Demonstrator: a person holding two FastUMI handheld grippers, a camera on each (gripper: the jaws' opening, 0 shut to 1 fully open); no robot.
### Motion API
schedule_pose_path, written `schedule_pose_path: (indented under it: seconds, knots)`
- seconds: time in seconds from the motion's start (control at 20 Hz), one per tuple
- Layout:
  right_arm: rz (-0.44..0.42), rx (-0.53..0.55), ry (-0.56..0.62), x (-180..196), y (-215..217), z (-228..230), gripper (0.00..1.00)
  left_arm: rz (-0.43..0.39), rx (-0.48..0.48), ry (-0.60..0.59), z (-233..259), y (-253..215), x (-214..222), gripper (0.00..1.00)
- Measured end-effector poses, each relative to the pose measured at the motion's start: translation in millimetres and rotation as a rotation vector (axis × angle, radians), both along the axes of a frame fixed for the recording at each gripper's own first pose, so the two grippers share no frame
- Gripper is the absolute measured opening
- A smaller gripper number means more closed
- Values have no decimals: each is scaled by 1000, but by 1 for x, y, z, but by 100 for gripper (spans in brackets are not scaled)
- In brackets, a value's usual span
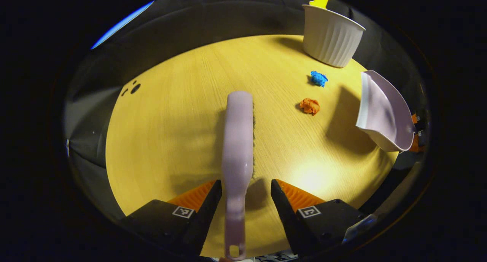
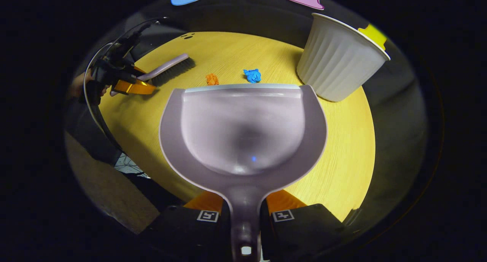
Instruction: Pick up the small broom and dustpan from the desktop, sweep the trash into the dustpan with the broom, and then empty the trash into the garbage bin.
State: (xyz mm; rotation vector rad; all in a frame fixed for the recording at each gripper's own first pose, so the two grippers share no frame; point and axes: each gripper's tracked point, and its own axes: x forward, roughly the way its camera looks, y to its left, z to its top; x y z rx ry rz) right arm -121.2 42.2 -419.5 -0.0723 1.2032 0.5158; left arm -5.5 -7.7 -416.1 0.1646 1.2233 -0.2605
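Note:
A lilac broom lies along the wooden table, its handle between the fingers of my left gripper. That gripper is open, with a gap on the handle's right side. From the right gripper view, the broom rests bristles down at the far left with the left gripper at its handle. My right gripper is shut on the handle of the lilac dustpan, held above the table. An orange paper ball and a blue one lie between broom and dustpan.
A white ribbed bin stands on the table's far right, close behind the blue ball and the orange ball. The same bin appears beyond the trash in the left gripper view. The table edge drops off at left.

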Motion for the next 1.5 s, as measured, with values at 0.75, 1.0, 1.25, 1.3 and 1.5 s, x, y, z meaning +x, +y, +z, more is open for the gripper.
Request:
schedule_pose_path:
  seconds: [0.75, 1.0, 1.25, 1.3, 1.5]
  knots:
    - [180, -56, 197, 7, -17, -12, 36, -87, 5, -45, 10, -40, 84, 26]
    - [244, -81, 255, 11, -14, -20, 36, -188, 11, -46, 3, -71, 119, 25]
    - [248, -71, 274, 19, -11, -26, 36, -301, -26, 26, -10, -110, 117, 25]
    - [251, -70, 270, 21, -12, -28, 36, -325, -44, 37, -10, -119, 114, 26]
    - [256, -58, 255, 27, -15, -32, 36, -410, -107, 71, -2, -153, 102, 24]
